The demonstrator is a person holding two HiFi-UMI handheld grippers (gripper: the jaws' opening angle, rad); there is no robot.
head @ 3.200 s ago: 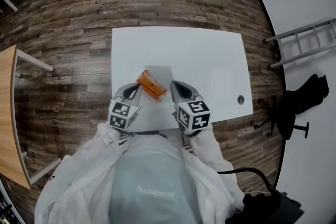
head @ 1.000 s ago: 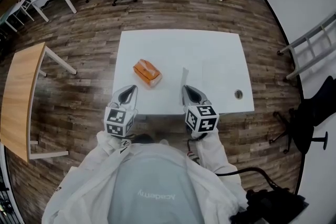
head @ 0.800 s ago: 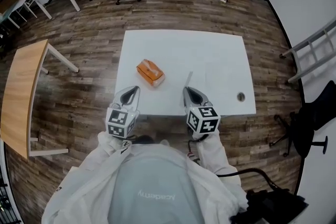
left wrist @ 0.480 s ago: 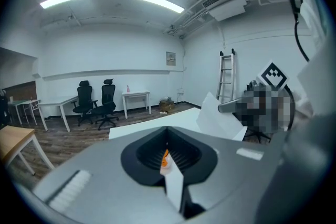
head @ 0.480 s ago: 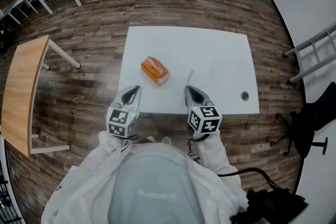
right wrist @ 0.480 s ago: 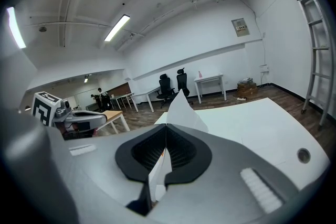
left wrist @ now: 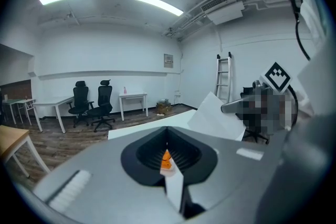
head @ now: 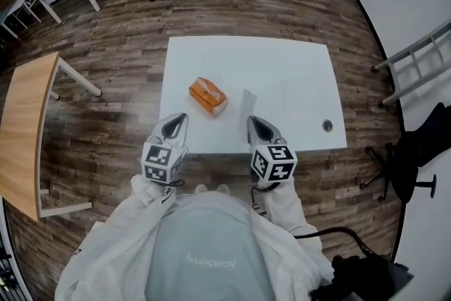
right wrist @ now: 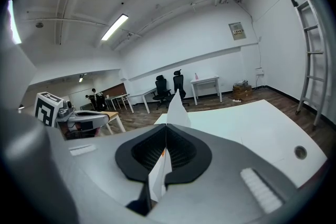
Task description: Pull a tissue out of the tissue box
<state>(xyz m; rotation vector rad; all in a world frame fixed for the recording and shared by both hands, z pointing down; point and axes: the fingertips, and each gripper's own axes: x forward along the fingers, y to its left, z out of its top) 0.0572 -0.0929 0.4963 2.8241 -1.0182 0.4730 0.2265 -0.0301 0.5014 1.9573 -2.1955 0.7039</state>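
Tissue [head: 248, 101]: a single white sheet, clear of its box, pinched between the pressed-together jaws of my right gripper [head: 256, 122] and standing upright above the near edge of the white bench [head: 289, 67]. The orange tissue box [head: 208, 96] lies on the bench's left half, apart from the sheet and ahead of my left gripper [head: 178, 120], whose jaws are drawn together on nothing. Both grippers hover side by side at the bench's near edge.
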